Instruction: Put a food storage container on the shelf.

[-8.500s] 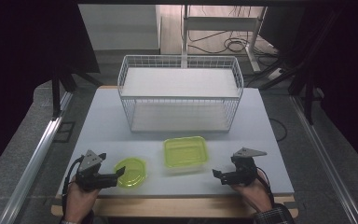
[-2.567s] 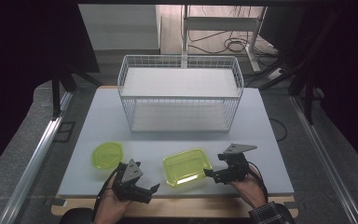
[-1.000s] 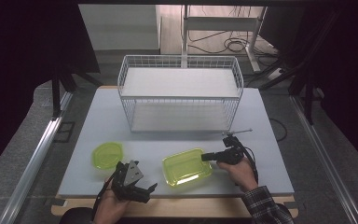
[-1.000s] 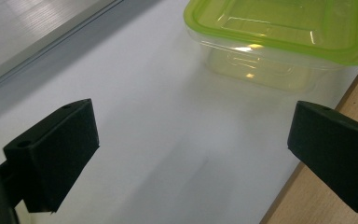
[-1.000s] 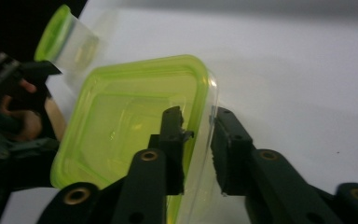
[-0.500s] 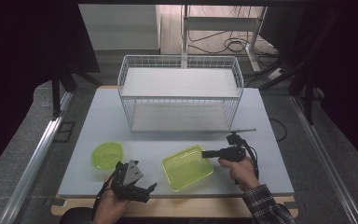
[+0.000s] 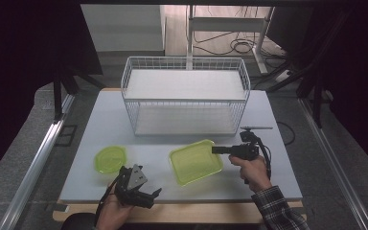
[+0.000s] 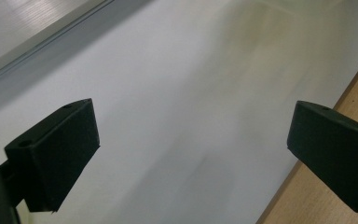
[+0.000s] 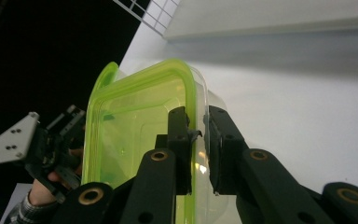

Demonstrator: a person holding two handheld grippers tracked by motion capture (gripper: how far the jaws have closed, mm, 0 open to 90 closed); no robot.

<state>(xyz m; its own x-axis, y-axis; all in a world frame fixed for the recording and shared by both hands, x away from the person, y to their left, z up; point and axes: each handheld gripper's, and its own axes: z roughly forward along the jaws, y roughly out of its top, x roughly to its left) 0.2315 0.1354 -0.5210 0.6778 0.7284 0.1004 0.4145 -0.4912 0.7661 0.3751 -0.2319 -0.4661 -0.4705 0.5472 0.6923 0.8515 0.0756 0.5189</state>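
Nearest the person, at about seven o'clock on the table [image 7: 278, 158], the left gripper [image 7: 149, 196] sat low over the front edge in the left hand [image 7: 111, 213], its grey three-cornered plate [image 7: 135, 176] facing up. In the left gripper view its two black jaws stood wide apart with nothing between them, bare white tabletop [image 8: 182, 107] beneath and a strip of the wooden edge [image 8: 307, 196] at four o'clock. Just beyond it, toward ten o'clock from that gripper, a round green lid [image 7: 110, 159] lay flat on the white surface, well apart from everything else. At the table's centre front, the rectangular green container [image 7: 195, 161] was tilted, its right edge raised off the surface. The right gripper [image 7: 215, 150], held level in the right hand [image 7: 253, 171] at about four o'clock on the table, pointed toward nine o'clock and was clamped on that raised edge. The right gripper view showed the jaws close together, pinching the container's [image 9: 135, 135] green rim and clear wall between the pads; the jaws had just been closing on it. Farther back, toward twelve o'clock, the white wire basket [image 7: 186, 97] stood upright on the table, clear of the container. Behind the table, cables [image 7: 239, 47] lay on the floor.
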